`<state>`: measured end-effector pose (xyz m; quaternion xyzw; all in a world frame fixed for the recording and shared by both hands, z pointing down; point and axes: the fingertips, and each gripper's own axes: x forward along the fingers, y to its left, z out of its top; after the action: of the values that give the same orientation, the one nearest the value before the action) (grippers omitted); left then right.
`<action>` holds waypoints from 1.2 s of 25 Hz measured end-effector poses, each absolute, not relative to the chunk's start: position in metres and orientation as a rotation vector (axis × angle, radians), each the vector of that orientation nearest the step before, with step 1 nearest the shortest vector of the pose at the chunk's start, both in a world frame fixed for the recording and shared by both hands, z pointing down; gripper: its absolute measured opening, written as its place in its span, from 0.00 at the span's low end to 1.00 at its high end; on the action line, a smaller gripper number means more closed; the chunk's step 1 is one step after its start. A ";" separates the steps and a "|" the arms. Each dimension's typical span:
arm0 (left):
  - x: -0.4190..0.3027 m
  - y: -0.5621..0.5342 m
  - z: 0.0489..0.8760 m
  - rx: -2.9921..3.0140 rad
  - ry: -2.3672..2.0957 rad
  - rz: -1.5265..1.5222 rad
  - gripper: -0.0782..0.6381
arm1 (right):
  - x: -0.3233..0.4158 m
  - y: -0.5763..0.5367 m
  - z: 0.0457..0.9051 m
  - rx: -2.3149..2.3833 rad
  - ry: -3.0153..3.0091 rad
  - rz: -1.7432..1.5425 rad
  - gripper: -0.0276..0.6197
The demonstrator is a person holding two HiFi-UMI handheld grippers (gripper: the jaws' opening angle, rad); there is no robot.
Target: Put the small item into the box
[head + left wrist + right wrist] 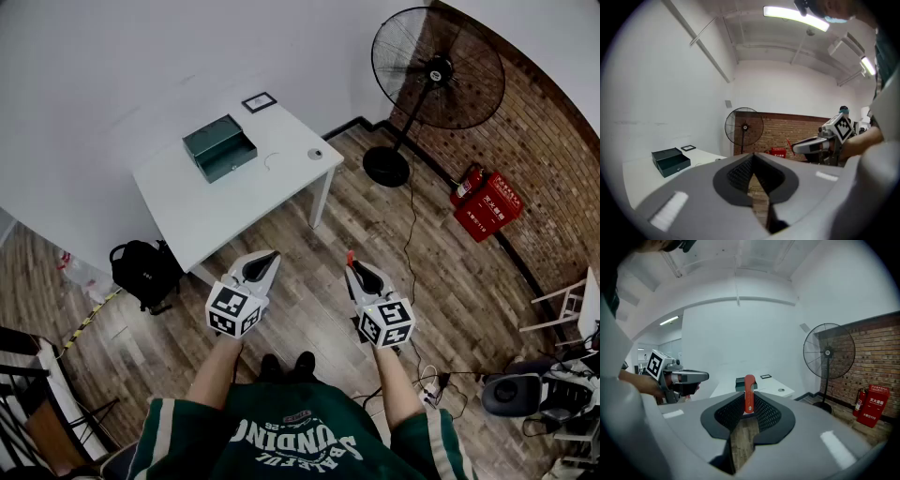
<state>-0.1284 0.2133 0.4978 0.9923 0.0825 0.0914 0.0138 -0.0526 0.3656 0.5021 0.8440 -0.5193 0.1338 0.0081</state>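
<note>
An open dark green box (220, 147) stands on the white table (211, 211), well ahead of both grippers. In the left gripper view the box (670, 161) is at the far left. My right gripper (357, 269) is shut on a small red item (749, 393) that stands upright between its jaws; its red tip (350, 257) pokes out in the head view. My left gripper (260, 266) is shut with nothing in it, its jaws (752, 161) meeting. Both are held over the wooden floor, short of the table. A small round object (315, 154) lies near the table's right corner.
A small picture frame (259, 102) sits at the table's far corner. A standing fan (436, 70) and a red fire-extinguisher box (487, 202) are by the brick wall on the right. A black backpack (145, 272) lies left of the table. Cables (427, 384) lie on the floor at right.
</note>
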 end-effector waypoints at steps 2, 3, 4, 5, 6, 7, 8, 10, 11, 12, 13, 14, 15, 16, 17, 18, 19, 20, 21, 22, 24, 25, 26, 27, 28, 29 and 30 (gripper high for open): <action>-0.128 0.214 0.500 3.087 0.257 0.290 0.18 | -0.052 0.365 0.504 2.637 -1.623 0.415 0.14; -0.127 0.214 0.501 3.086 0.257 0.293 0.18 | -0.051 0.365 0.504 2.637 -1.624 0.415 0.14; -0.126 0.214 0.502 3.085 0.256 0.294 0.18 | -0.050 0.365 0.504 2.636 -1.628 0.413 0.14; -0.124 0.214 0.502 3.084 0.255 0.295 0.18 | -0.049 0.364 0.504 2.635 -1.632 0.412 0.14; -0.123 0.214 0.502 3.085 0.253 0.296 0.18 | -0.048 0.364 0.504 2.633 -1.635 0.411 0.14; -0.122 0.213 0.502 3.086 0.250 0.297 0.18 | -0.047 0.364 0.504 2.630 -1.639 0.413 0.14; -0.121 0.213 0.502 3.087 0.245 0.299 0.18 | -0.047 0.363 0.505 2.626 -1.645 0.416 0.14; -0.119 0.214 0.501 3.088 0.235 0.297 0.18 | -0.046 0.364 0.505 2.615 -1.657 0.421 0.14; -0.117 0.215 0.500 3.088 0.230 0.293 0.18 | -0.044 0.365 0.504 2.610 -1.663 0.421 0.14; -0.115 0.217 0.499 3.087 0.225 0.290 0.18 | -0.043 0.366 0.503 2.604 -1.669 0.420 0.14; -0.114 0.218 0.498 3.088 0.218 0.290 0.18 | -0.041 0.367 0.503 2.600 -1.675 0.419 0.14; -0.114 0.218 0.498 3.089 0.210 0.294 0.18 | -0.040 0.367 0.502 2.597 -1.684 0.417 0.14; -0.114 0.219 0.498 3.091 0.200 0.298 0.18 | -0.039 0.367 0.502 2.595 -1.693 0.417 0.14; -0.115 0.219 0.498 3.093 0.191 0.302 0.18 | -0.039 0.367 0.502 2.593 -1.702 0.417 0.14; -0.115 0.220 0.499 3.093 0.182 0.302 0.18 | -0.039 0.367 0.503 2.588 -1.710 0.417 0.14; -0.115 0.220 0.499 3.090 0.172 0.301 0.18 | -0.038 0.367 0.503 2.580 -1.717 0.418 0.14; -0.115 0.220 0.500 3.086 0.161 0.299 0.18 | -0.037 0.367 0.504 2.570 -1.723 0.419 0.14; -0.114 0.220 0.501 3.083 0.150 0.298 0.18 | -0.035 0.366 0.504 2.561 -1.729 0.422 0.14; -0.114 0.219 0.502 3.080 0.140 0.300 0.18 | -0.033 0.364 0.505 2.553 -1.735 0.426 0.14; -0.113 0.217 0.503 3.078 0.132 0.302 0.18 | -0.031 0.363 0.507 2.548 -1.741 0.430 0.14; -0.110 0.213 0.505 3.074 0.118 0.304 0.18 | -0.026 0.358 0.509 2.539 -1.752 0.434 0.14; -0.107 0.210 0.505 3.073 0.112 0.302 0.18 | -0.024 0.354 0.510 2.534 -1.756 0.435 0.14; -0.105 0.206 0.506 3.072 0.107 0.302 0.18 | -0.021 0.349 0.511 2.529 -1.761 0.436 0.14; -0.102 0.201 0.507 3.071 0.101 0.303 0.18 | -0.018 0.344 0.512 2.525 -1.766 0.439 0.14; -0.099 0.197 0.510 3.068 0.096 0.305 0.18 | -0.015 0.338 0.514 2.520 -1.771 0.444 0.14; -0.094 0.192 0.513 3.063 0.091 0.308 0.18 | -0.011 0.333 0.516 2.515 -1.775 0.449 0.14; -0.088 0.187 0.515 3.058 0.087 0.309 0.18 | -0.006 0.327 0.518 2.509 -1.779 0.454 0.14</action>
<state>-0.0884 0.1868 0.5149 0.9940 0.0284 0.1004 0.0332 -0.0061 0.3271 0.5181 0.8069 -0.5721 0.1461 0.0165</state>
